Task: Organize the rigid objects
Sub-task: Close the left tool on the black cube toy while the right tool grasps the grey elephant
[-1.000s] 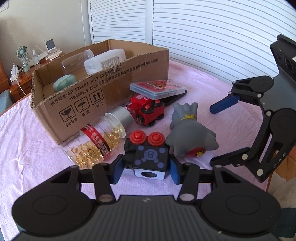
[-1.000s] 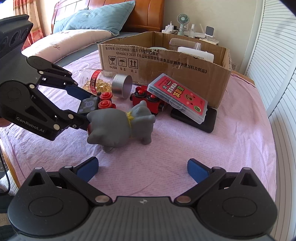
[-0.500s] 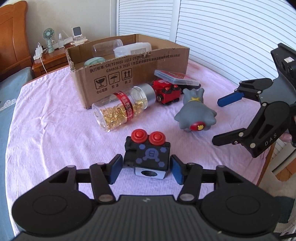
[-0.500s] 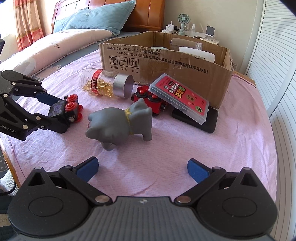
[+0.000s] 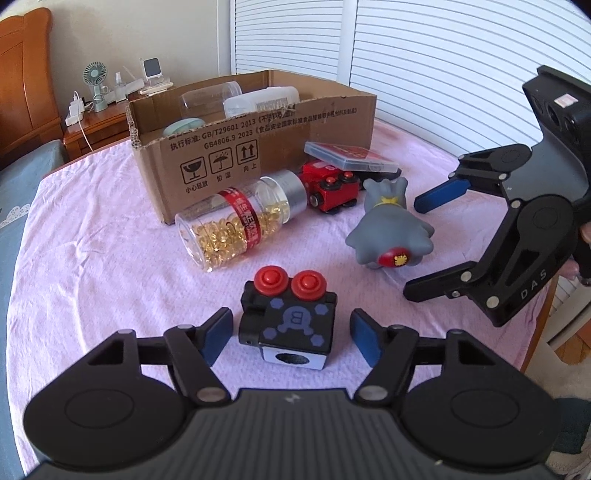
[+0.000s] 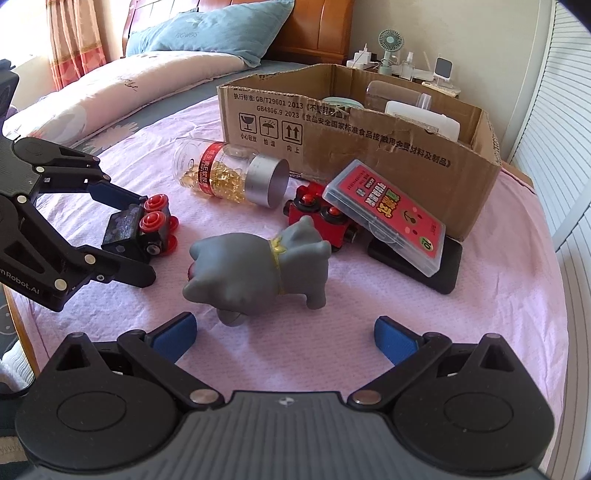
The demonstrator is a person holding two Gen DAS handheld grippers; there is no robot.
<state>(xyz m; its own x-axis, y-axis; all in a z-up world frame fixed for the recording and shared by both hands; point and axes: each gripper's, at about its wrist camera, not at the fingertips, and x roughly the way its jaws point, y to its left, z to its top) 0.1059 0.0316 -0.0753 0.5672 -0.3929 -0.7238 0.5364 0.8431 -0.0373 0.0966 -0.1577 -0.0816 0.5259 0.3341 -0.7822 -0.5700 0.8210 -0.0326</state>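
A black toy block with red wheels (image 5: 290, 319) rests on the pink cloth between the fingers of my open left gripper (image 5: 291, 334); it also shows in the right wrist view (image 6: 142, 230). A grey rubber dog (image 6: 258, 266) stands in front of my open, empty right gripper (image 6: 284, 336); it also shows in the left wrist view (image 5: 389, 229). A capsule bottle (image 5: 240, 221), a red toy train (image 5: 330, 188) and a red card case (image 6: 384, 214) lie beside the cardboard box (image 5: 258, 147).
The box holds clear containers (image 6: 399, 98) and a green lid. A black flat case (image 6: 443, 266) lies under the card case. A nightstand with a fan (image 5: 96, 85) stands behind. Pillows (image 6: 207, 33) lie on the bed at the far left.
My left gripper carried the black toy block back from the pile, set it on the cloth and opened. The right gripper stayed still.
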